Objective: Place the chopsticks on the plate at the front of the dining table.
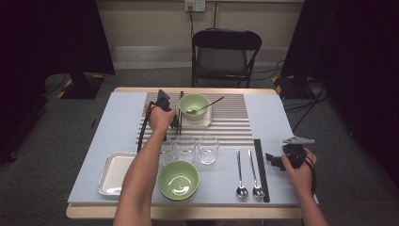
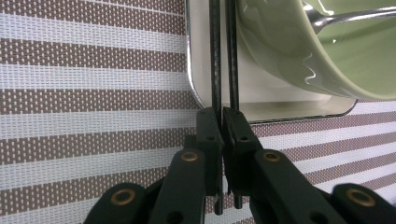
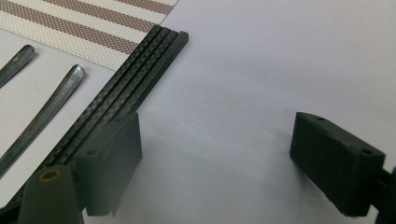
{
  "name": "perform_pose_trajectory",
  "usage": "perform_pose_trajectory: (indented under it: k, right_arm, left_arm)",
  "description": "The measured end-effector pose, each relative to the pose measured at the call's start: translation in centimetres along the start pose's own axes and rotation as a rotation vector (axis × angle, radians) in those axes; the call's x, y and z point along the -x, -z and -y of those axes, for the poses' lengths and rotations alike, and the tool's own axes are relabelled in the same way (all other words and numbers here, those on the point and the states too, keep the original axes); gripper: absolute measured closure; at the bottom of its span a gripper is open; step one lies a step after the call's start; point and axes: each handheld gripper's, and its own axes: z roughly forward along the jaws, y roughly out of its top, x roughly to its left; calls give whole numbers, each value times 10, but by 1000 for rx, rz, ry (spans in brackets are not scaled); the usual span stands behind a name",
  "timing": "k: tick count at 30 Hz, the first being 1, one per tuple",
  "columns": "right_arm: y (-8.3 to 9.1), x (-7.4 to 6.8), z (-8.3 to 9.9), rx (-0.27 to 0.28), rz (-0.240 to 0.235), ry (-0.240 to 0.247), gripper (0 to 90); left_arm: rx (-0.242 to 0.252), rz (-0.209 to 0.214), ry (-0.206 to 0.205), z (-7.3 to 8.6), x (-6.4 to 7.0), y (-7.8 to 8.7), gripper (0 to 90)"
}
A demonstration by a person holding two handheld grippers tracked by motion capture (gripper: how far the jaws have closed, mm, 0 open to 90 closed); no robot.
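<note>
High view. Bench (image 1: 94, 141), grey-blue top, with a striped mat (image 1: 230, 123) at upper centre. Left hand-held gripper (image 1: 165, 109) over the mat's left part, just left of a green bowl (image 1: 193, 105) that sits on a small tray with a spoon in it. Black chopsticks (image 1: 180, 106) lie upright in the frame between that gripper and the bowl. Right hand-held gripper (image 1: 275, 160) at lower right, just beside a second set of black chopsticks (image 1: 260, 165). Two spoons (image 1: 240, 174), three glasses (image 1: 196, 149), a second green bowl (image 1: 179, 180) and an empty tray (image 1: 113, 173) along the lower half.

Left gripper view. Jaws pressed together, pinching the two chopsticks (image 2: 223, 70), which run up the centre over the tray's left edge, beside the bowl (image 2: 299, 51).

Right gripper view. Jaws spread wide over bare bench; the left jaw is just beside the other chopsticks (image 3: 135, 79), running to upper centre.
</note>
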Motion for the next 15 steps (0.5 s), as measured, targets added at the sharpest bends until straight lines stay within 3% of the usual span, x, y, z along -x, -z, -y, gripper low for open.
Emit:
perform_pose_trajectory:
  k: [2, 6, 15]
  right_arm:
    - [0, 0, 0, 0, 0, 0, 154]
    - [0, 0, 0, 0, 1, -1, 154]
    - [0, 0, 0, 0, 1, -2, 154]
  left_arm:
    - [0, -1, 2, 0, 0, 0, 863]
    - [-18, -5, -34, 0, -1, 1, 863]
    - [-14, -19, -11, 0, 3, 1, 796]
